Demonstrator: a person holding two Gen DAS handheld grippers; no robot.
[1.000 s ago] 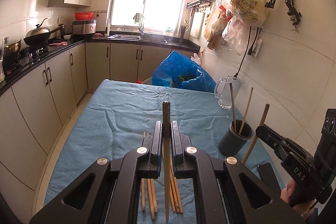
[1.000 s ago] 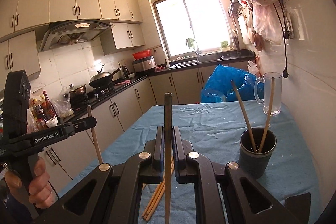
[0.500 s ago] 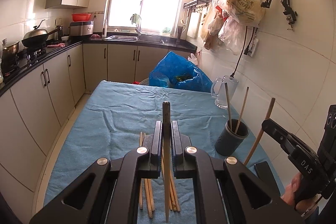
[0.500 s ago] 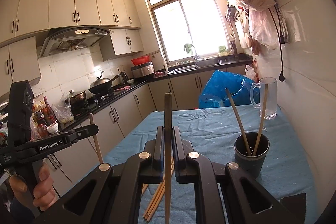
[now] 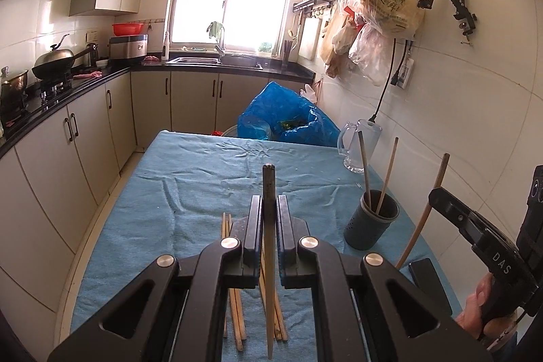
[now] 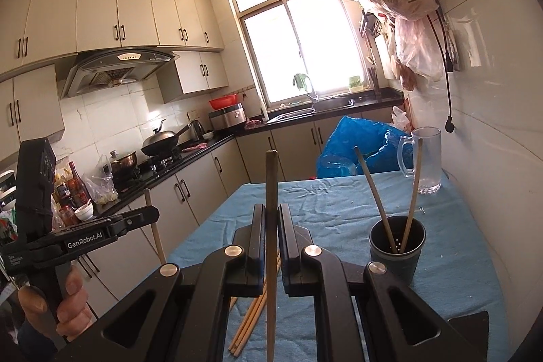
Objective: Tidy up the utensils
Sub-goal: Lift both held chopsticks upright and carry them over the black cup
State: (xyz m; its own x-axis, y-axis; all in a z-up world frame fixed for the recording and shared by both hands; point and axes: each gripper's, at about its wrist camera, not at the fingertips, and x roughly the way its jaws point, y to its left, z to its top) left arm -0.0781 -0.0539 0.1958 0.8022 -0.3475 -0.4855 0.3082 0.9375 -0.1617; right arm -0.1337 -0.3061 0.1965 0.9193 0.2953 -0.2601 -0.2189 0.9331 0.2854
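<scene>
In the left wrist view my left gripper (image 5: pixel 269 199) is shut on a wooden chopstick (image 5: pixel 268 178) that stands upright between its fingers. Under it, several loose chopsticks (image 5: pixel 234 311) lie on the blue tablecloth (image 5: pixel 190 185). A dark holder cup (image 5: pixel 370 226) with two chopsticks in it stands to the right. In the right wrist view my right gripper (image 6: pixel 271 212) is shut on another upright chopstick (image 6: pixel 271 172), with the holder cup (image 6: pixel 397 246) to its right. Each view shows the other gripper gripping its chopstick: right gripper (image 5: pixel 436 194), left gripper (image 6: pixel 153 213).
A glass mug (image 5: pixel 359 145) stands at the table's far right by the tiled wall, and a blue plastic bag (image 5: pixel 285 124) sits beyond the far edge. A dark phone (image 5: pixel 427 277) lies near the right gripper. Kitchen cabinets (image 5: pixel 68 158) run along the left.
Both grippers keep their chopsticks and hover over the table. The views have shifted only slightly; nothing was taken hold of or let go.
</scene>
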